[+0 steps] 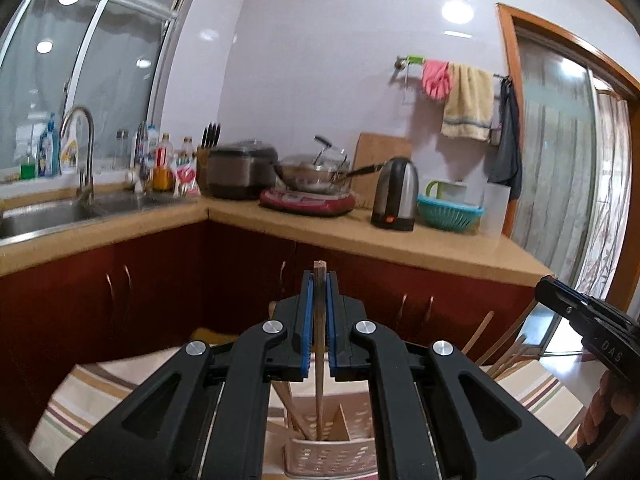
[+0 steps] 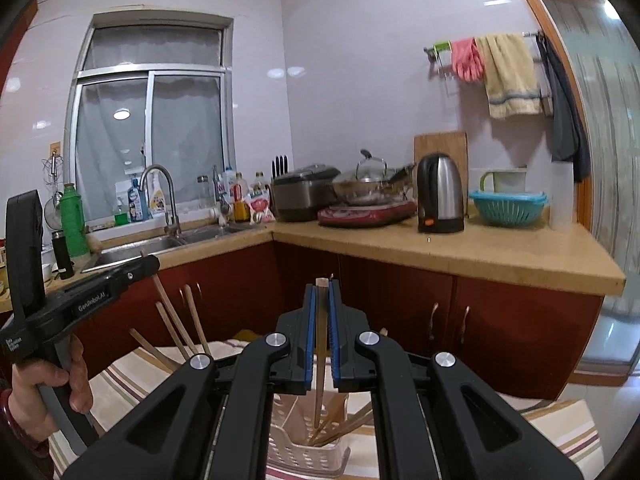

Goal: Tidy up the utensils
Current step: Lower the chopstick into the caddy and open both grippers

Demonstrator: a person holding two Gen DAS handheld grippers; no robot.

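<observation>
Each gripper pinches one wooden chopstick upright over the pale slotted plastic holder (image 1: 320,454) — left gripper (image 1: 319,280), right gripper (image 2: 321,290). Released off-centre, either chopstick (image 1: 319,360) could strike the holder's rim or leaning sticks (image 2: 340,424) and tip onto the striped cloth (image 2: 132,376) beyond.

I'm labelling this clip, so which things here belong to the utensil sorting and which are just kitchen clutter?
In the job:
- left gripper, shut on a chopstick
- right gripper, shut on another chopstick
- slotted utensil holder with chopsticks inside
- striped cloth beneath

Just lying about:
- kettle
- rice cooker
- wok
- teal colander
- pink gloves
- towel
</observation>
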